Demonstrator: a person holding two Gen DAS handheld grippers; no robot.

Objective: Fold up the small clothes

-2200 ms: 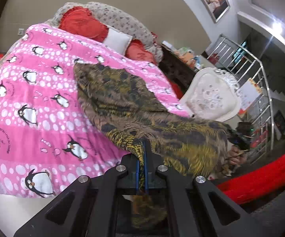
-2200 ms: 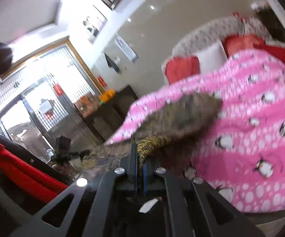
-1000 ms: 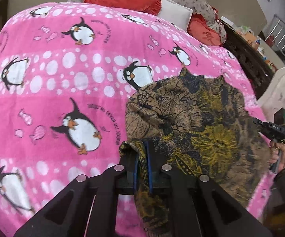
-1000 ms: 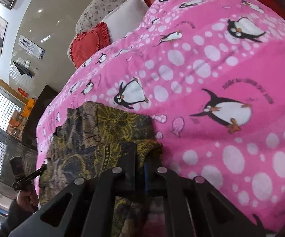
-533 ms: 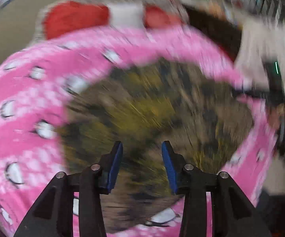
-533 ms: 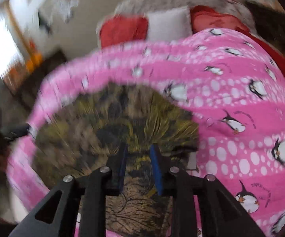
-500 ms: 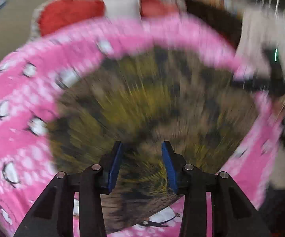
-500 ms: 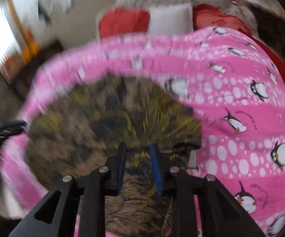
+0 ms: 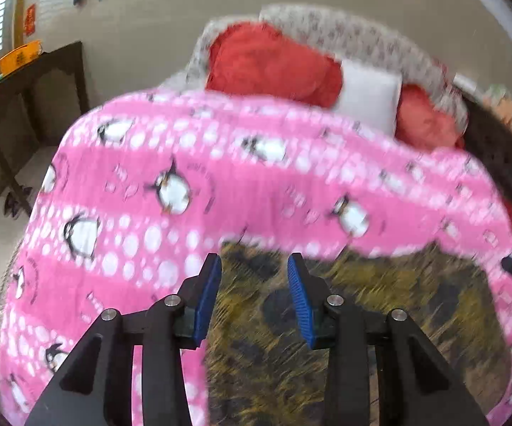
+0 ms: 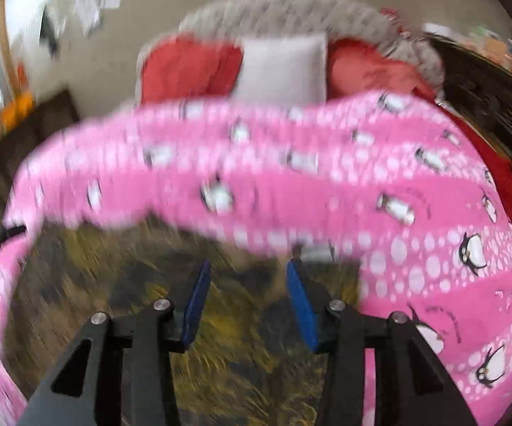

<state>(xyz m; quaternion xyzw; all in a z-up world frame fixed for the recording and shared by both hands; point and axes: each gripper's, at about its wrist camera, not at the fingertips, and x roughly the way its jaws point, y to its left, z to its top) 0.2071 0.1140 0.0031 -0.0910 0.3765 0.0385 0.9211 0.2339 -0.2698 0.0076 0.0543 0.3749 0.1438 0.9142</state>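
Both the left gripper (image 9: 254,296) and the right gripper (image 10: 245,298) hang with jaws parted and nothing between them, the right's having just been opening and the left's narrowing slightly, above the brown-and-yellow patterned garment (image 9: 380,323) lying on the pink penguin blanket (image 9: 185,163) of the bed.

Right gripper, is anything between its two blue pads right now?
Nothing is held: in the right wrist view the right gripper stands open, its jaws having just opened, with the brown patterned garment lying on the bed beyond.
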